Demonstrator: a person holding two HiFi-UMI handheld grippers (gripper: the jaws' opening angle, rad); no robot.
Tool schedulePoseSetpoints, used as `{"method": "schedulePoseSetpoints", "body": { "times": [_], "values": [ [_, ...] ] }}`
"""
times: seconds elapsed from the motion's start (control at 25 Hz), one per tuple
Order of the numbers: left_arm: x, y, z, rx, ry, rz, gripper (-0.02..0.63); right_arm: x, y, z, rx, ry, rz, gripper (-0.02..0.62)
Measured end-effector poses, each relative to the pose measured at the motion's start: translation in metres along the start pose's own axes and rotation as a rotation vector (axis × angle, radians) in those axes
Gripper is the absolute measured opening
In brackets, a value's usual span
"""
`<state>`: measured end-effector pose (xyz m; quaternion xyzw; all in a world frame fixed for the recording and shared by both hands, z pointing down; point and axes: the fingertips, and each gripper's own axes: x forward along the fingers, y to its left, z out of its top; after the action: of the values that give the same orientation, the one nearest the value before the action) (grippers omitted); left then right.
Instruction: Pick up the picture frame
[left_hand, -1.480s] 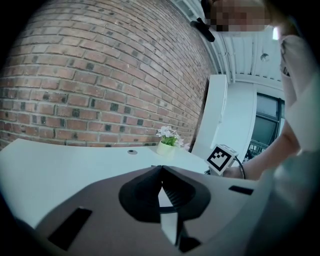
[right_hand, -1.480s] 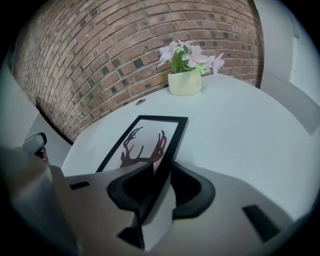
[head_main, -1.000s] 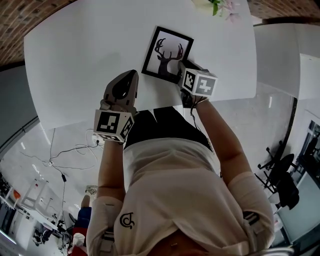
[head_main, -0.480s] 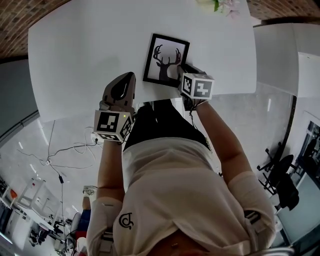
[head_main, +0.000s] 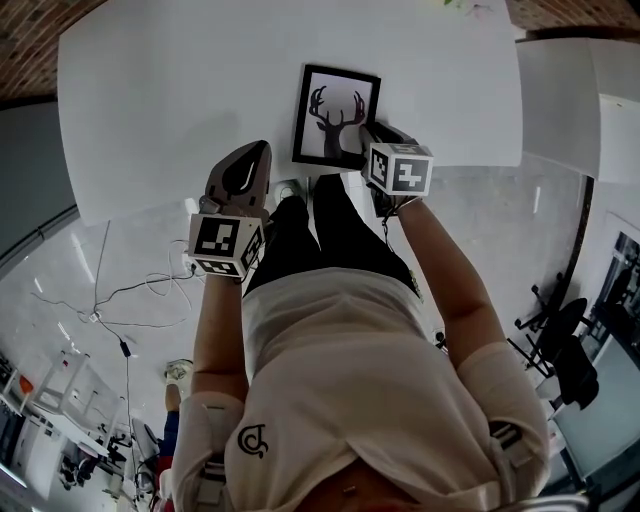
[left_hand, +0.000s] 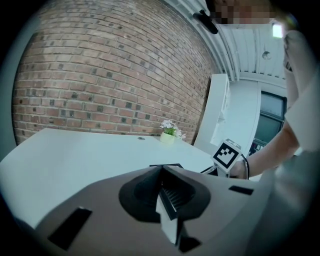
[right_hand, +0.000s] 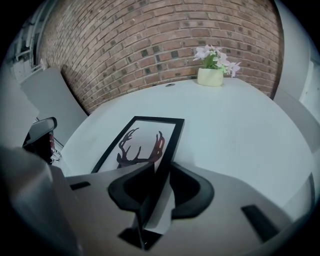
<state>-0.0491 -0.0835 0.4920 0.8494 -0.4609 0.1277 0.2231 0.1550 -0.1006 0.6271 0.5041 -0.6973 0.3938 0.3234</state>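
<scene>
Picture frame (head_main: 336, 115) w/ deer print is at the near edge of the white surface (head_main: 170, 90). Its near-right edge is clamped in the right hand-held gripper (head_main: 368, 138). We judge an edge grip was chosen b/c the frame is flat and thin. Near end looks raised; can't confirm it is fully clear. Left hand-held gripper (head_main: 255, 160) has jaws together and empty, off to the side, prob. spare. Flower pot (right_hand: 210, 76) is well apart at the far side.

The picture frame (head_main: 337, 112) now lies closer to the near edge of the white table (head_main: 180, 90) and stands straighter in the head view, its earlier lean to the right nearly gone. The right gripper (head_main: 372, 140), clamped on its lower right side, has drawn back with it. The table edge sits higher in the picture, so the left gripper (head_main: 262, 150) reaches only just over it, and the potted flowers (head_main: 468, 4) have slipped almost out at the top.
</scene>
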Motion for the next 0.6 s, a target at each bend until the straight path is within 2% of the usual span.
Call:
{"method": "schedulePoseSetpoints", "body": {
  "times": [0.32,0.6],
  "values": [
    [-0.020,0.001,-0.039,-0.025,0.074,-0.024,0.014,-0.007,0.020,-0.017,-0.049,0.017,0.016,0.103],
    [-0.032,0.001,-0.063,-0.052,0.090,-0.040,0.014,-0.010,0.040,-0.036,-0.092,0.070,0.023,0.094]
  ]
}}
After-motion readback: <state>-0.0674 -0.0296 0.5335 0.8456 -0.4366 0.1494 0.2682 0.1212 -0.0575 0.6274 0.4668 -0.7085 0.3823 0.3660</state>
